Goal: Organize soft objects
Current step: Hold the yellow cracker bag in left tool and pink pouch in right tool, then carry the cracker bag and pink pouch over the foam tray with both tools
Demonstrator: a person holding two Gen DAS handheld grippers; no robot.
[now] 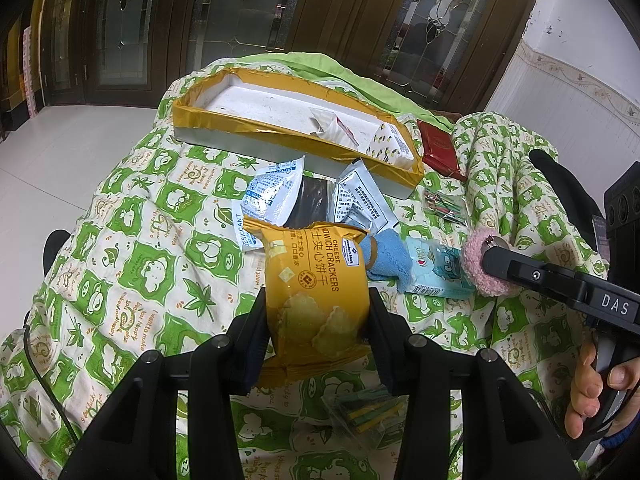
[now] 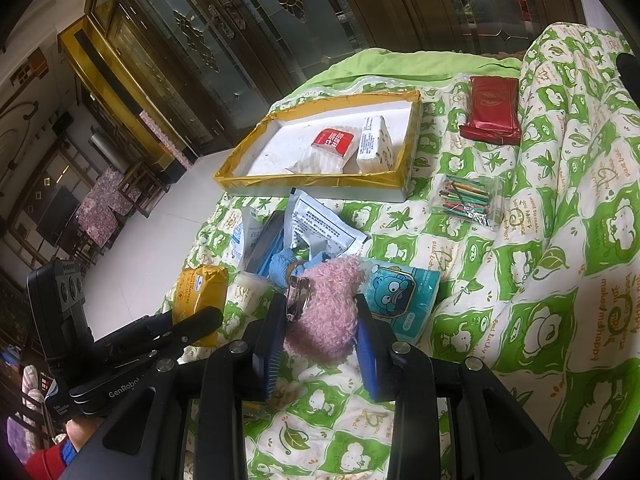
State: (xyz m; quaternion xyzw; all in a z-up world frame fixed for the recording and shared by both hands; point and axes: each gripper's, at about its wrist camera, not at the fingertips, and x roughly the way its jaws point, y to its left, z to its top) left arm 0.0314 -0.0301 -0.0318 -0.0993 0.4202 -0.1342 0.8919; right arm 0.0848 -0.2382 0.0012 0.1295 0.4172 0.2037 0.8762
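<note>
Left claw [image 1: 318, 316] around yellow cracker packet [image 1: 316, 284] — puffy, crinkled, upright.

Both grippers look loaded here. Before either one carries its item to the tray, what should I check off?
1. Left gripper shut on the cracker packet: ok.
2. Right gripper shut on the pink fluffy pouch: ok.
3. Packet lifted off the quilt: cannot tell.
4. Free floor space in the tray, left of the two packs already inside: ok.
5. Path to the tray over the loose sachets in front of it: cannot tell.
6. Grippers apart from each other: ok.
</note>
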